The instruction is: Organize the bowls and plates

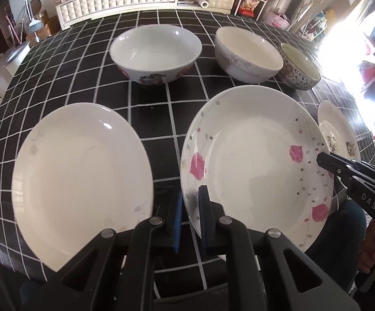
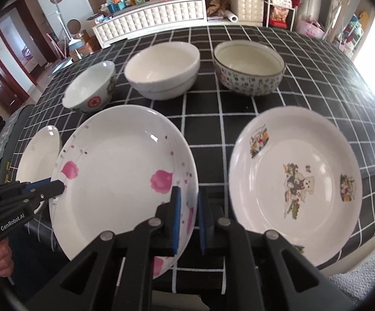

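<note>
Front row, L to R: plain plate (image 1: pixel 81 181) at the table's near-left edge, then the rose plate (image 1: pixel 257 165) in the middle, then the bear plate (image 2: pixel 296 181) on the right. L gripper (image 1: pixel 190 217) is clamped on the rose plate's left rim, blue pads either side of the edge; the R gripper (image 2: pixel 188 212) pinches the same plate's right rim, one pad inside the dish, the other outside. Both point steeply down. The rose plate looks tipped, its near edge past the table edge, but I can't tell whether it's fully off the cloth (image 1: pixel 161 98). Plain plate sits just beside it on the left, bear plate just beside it on the right, neither touching. Back row, L to R: red-pattern bowl (image 1: pixel 156 51), white bowl (image 1: pixel 248 53), dotted bowl (image 2: pixel 248 68), all upright & empty, white & dotted nearly touching. A hand (image 2: pixel 3 261) shows under the L gripper's handle in the right wrist view.
</note>
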`<state>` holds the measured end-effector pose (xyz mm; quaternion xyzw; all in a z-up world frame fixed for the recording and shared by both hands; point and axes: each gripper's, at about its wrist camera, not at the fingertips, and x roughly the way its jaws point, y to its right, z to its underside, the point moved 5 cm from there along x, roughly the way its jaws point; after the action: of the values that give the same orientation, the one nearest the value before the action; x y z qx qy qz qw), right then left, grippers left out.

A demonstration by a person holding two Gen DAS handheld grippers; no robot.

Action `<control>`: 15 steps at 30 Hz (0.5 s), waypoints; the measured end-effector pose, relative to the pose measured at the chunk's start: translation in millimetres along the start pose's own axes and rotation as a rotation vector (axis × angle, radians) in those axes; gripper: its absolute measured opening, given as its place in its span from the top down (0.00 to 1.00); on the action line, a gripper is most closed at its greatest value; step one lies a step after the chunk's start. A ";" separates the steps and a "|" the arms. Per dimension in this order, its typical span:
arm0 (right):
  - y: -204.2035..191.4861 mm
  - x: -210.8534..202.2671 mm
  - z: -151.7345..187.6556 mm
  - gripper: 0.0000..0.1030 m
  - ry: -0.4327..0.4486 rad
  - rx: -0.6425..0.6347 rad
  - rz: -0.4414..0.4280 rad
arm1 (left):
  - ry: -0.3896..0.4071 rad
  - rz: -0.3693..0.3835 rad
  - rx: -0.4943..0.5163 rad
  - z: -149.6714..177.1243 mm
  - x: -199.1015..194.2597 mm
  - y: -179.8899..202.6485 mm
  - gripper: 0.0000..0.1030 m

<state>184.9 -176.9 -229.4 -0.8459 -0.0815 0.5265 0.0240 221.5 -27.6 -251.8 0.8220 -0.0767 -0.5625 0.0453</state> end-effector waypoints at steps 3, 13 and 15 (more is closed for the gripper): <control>-6.8 -9.1 -2.4 0.85 0.016 -0.007 -0.022 | 0.021 0.000 -0.016 1.9 -12.2 -6.4 0.90; -50.1 -20.1 -16.1 0.85 0.049 -0.058 -0.069 | 0.095 -0.035 -0.073 6.8 -54.2 -40.8 0.90; -63.5 -19.1 -18.5 0.85 0.050 -0.073 -0.085 | 0.103 -0.051 -0.094 10.6 -62.7 -54.7 0.90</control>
<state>186.0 -116.5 -196.3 -0.8549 -0.1358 0.5003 0.0172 193.5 37.5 -206.9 0.8485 -0.0266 -0.5235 0.0734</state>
